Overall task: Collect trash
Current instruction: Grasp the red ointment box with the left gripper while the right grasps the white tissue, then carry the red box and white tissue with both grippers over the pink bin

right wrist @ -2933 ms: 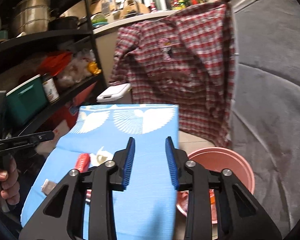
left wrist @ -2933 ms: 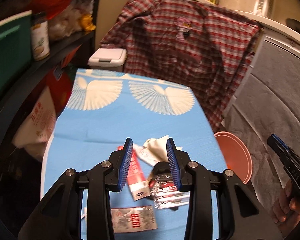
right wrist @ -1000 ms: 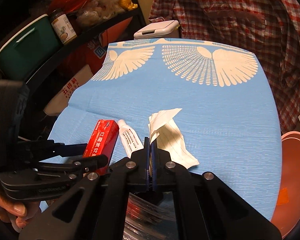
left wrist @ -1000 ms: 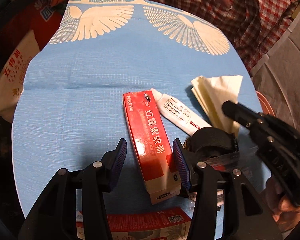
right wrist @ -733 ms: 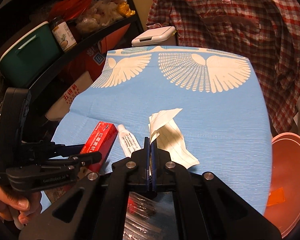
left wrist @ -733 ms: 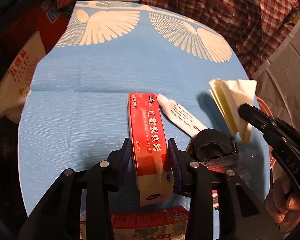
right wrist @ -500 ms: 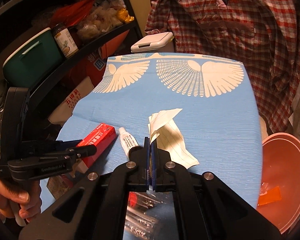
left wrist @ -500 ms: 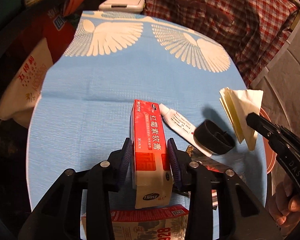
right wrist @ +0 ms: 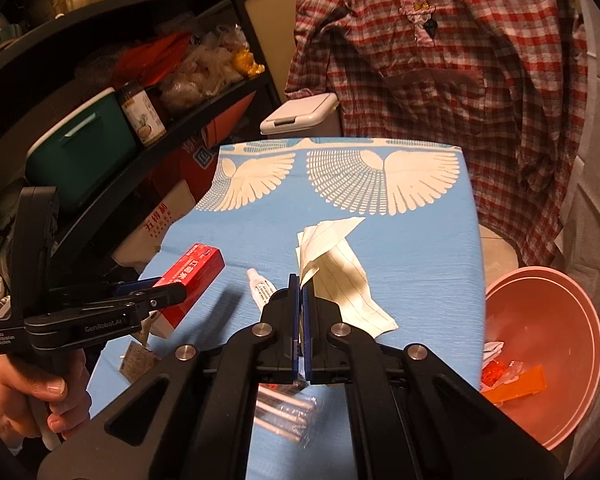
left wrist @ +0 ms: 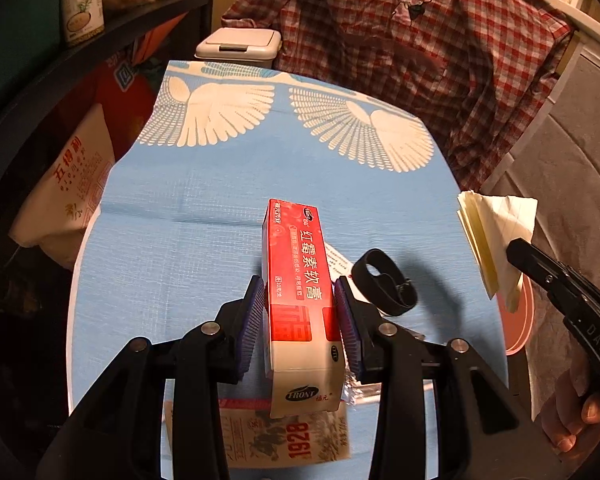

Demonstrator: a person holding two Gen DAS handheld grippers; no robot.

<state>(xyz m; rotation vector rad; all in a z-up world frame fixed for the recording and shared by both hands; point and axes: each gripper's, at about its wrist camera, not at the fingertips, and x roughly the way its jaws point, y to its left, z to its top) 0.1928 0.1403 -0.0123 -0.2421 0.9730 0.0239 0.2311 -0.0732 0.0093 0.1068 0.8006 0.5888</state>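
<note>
Red carton (left wrist: 300,280): long, thin card ointment box, glossy print, white end flap. It sits between the pads of the left gripper (left wrist: 300,316), clamped across its narrow sides near the white end, its far end jutting out ahead of the jaws and clear of the blue cloth (left wrist: 204,208). Judged light and stiff along the edges but easy to crush on the broad faces, so the hold on the narrow sides suits it; the gloss may let it slip if tilted steeply.

Folded paper (right wrist: 340,264): lined, cream, soft, several loose leaves. The right gripper (right wrist: 300,312) has its jaws fully together on one corner; the rest fans out ahead of the tips. Very light, likely to flutter or shed a leaf.

Below and ahead of the left gripper, lying on the woven, wing-printed cloth: white tube (right wrist: 262,289), black strap loop (left wrist: 382,286), a flat printed packet (left wrist: 284,440), crinkled clear wrapper (right wrist: 288,412).

To the right of the right gripper, lower than the cloth: smooth round pink basin (right wrist: 548,292) holding orange scraps.
</note>
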